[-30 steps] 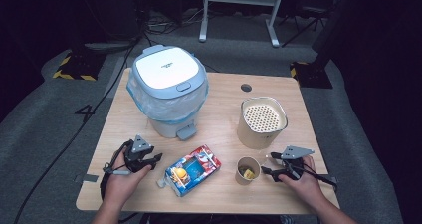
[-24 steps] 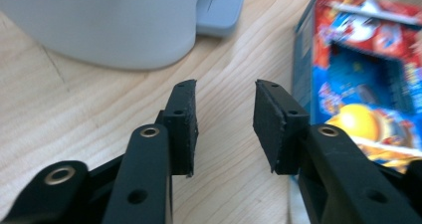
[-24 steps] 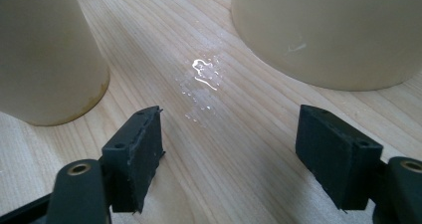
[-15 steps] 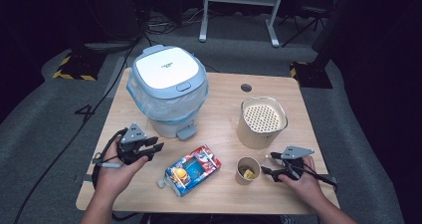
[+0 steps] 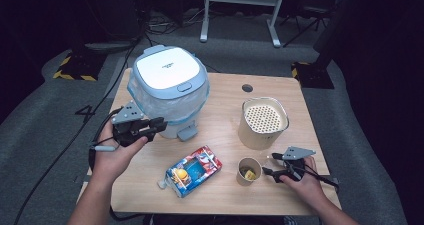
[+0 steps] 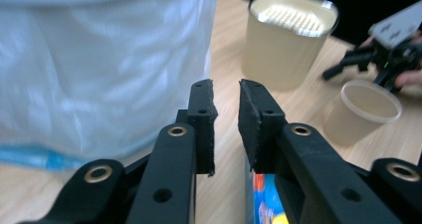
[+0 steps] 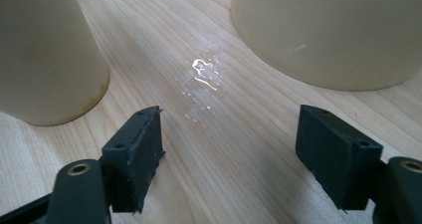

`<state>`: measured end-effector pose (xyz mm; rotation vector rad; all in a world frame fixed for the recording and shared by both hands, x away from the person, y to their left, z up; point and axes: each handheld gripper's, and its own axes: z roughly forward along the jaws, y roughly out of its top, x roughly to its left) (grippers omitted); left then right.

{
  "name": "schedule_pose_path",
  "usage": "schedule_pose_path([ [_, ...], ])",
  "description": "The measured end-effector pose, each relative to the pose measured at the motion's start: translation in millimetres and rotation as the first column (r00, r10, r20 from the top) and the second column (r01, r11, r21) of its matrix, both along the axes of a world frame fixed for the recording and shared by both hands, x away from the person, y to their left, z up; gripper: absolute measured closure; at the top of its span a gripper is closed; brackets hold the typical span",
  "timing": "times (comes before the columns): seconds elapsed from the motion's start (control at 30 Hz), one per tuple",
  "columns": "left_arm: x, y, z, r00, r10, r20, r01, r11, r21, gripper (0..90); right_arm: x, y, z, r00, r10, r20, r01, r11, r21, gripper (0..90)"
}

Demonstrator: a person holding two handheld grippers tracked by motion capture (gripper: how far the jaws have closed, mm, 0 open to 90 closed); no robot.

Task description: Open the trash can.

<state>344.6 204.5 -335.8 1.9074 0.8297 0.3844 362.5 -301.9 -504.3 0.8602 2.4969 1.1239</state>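
Looking like a lab or recording studio rather than a home: small wooden table (image 5: 150,195) standing alone on grey carpet (image 5: 45,135), dark all around, with black cables (image 5: 55,155) trailing across the floor. Showing yellow-and-black hazard tape (image 5: 75,74) on the floor at the left, the white metal legs of a stand (image 5: 240,15) behind the table, and a cable hole (image 5: 247,88) in the tabletop. Sitting staged on the table, a few household items: a white lidded bin (image 5: 170,92) with a plastic liner, a beige canister (image 5: 263,122), a paper cup (image 5: 249,171), a snack packet (image 5: 192,171).
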Motion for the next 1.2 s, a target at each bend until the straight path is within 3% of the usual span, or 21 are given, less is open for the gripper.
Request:
schedule_pose_path([
  [0.1, 2.1, -0.5, 4.8, 1.0000, -0.001, 0.009, 0.001, 0.9998, -0.019, 79.0, 0.0, -0.1, 0.0, 1.0000, 0.000, 0.000, 0.000, 1.0000, 0.000, 26.6],
  [0.13, 4.6, -0.6, 8.5, 0.9998, -0.012, 0.018, 0.013, 0.9989, -0.045, 79.9, 0.0, -0.1, 0.0, 1.0000, 0.000, 0.000, 0.000, 1.0000, 0.000, 26.6],
  [0.33, 11.8, -1.5, 18.6, 0.9990, -0.025, 0.037, 0.028, 0.9970, -0.072, 84.3, 0.0, -0.1, 0.0, 1.0000, 0.000, 0.000, 0.000, 1.0000, 0.000, 26.6],
  [0.47, 15.7, -2.6, 27.2, 0.9982, -0.035, 0.049, 0.039, 0.9963, -0.077, 89.5, 0.0, -0.1, 0.0, 1.0000, 0.000, 0.000, 0.000, 1.0000, 0.000, 26.6],
  [0.9, 31.7, -9.9, 44.6, 0.9972, -0.047, 0.058, 0.051, 0.9955, -0.080, 90.0, -0.1, 0.0, 0.1, 1.0000, 0.000, -0.001, 0.000, 1.0000, 0.000, 26.6],
  [1.2, 58.5, -24.2, 49.9, 0.9979, 0.004, 0.065, 0.001, 0.9972, -0.075, 90.0, -0.1, 0.0, 0.1, 1.0000, 0.000, -0.001, 0.000, 1.0000, 0.000, 26.6],
])
